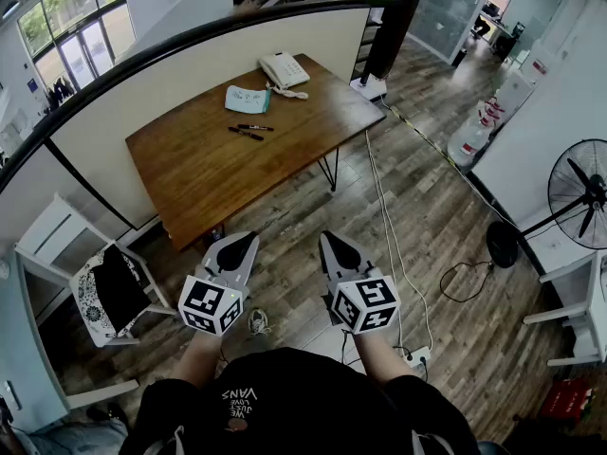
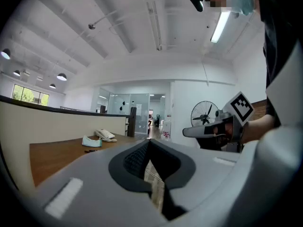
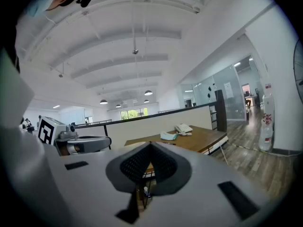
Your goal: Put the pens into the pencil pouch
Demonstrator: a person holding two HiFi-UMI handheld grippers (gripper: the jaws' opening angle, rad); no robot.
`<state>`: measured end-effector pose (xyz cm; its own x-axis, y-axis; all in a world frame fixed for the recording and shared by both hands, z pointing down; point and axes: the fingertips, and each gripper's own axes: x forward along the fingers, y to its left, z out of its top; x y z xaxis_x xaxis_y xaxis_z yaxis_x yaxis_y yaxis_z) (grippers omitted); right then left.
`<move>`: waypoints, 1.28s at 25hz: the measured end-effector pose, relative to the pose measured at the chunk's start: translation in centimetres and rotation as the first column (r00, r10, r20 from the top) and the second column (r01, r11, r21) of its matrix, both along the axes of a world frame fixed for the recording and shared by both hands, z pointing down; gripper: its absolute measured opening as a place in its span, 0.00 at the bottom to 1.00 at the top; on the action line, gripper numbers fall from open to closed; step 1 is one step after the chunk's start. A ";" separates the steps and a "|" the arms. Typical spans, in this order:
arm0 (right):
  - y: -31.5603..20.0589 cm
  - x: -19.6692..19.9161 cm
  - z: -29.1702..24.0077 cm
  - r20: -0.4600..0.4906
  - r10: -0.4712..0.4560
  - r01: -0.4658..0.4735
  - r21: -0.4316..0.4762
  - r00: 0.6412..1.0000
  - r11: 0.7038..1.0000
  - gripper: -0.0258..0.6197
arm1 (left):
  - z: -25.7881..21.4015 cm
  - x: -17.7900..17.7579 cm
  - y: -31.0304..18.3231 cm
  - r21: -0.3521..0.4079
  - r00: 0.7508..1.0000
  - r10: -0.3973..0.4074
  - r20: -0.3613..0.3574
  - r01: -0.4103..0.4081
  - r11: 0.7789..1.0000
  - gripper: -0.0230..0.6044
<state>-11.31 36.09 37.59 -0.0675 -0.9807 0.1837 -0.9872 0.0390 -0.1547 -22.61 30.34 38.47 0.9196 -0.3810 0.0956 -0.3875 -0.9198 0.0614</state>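
Observation:
Two dark pens (image 1: 249, 130) lie on the wooden table (image 1: 209, 164) just in front of a light blue pencil pouch (image 1: 247, 99). The pouch (image 2: 91, 141) also shows small and far off in the left gripper view, and the same pouch (image 3: 168, 136) in the right gripper view. My left gripper (image 1: 237, 251) and right gripper (image 1: 337, 250) are held side by side over the floor, well short of the table. Both are shut with nothing between the jaws.
A white desk phone (image 1: 284, 69) sits beyond the pouch near the table's far edge. A low partition wall (image 1: 114, 112) runs along the table's left side. A white chair (image 1: 100, 292) stands at my left, cables (image 1: 389, 245) trail across the floor, and a standing fan (image 1: 579, 192) is at right.

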 end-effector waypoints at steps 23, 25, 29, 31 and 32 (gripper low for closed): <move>-14.6 0.4 1.9 0.025 0.086 -0.086 -0.029 0.996 0.996 0.22 | 3.2 0.6 -15.0 -0.100 0.996 0.071 0.044 -0.066 0.993 0.28; -15.4 1.1 2.3 0.029 0.088 -0.087 -0.041 0.996 0.995 0.22 | 3.6 1.3 -15.6 -0.103 0.996 0.078 0.051 -0.072 0.992 0.28; -17.8 2.9 3.5 0.040 0.058 -0.055 -0.070 0.998 0.996 0.22 | 4.6 2.4 -17.6 -0.125 0.997 0.045 0.068 -0.036 0.991 0.28; -19.1 4.0 3.8 0.045 0.028 -0.025 -0.082 0.999 0.996 0.22 | 4.7 3.2 -18.7 -0.128 0.997 0.010 0.073 -0.001 0.992 0.28; -19.6 4.6 3.9 0.047 0.012 -0.008 -0.087 0.999 0.996 0.22 | 4.6 3.7 -19.3 -0.131 0.997 -0.010 0.076 0.019 0.991 0.28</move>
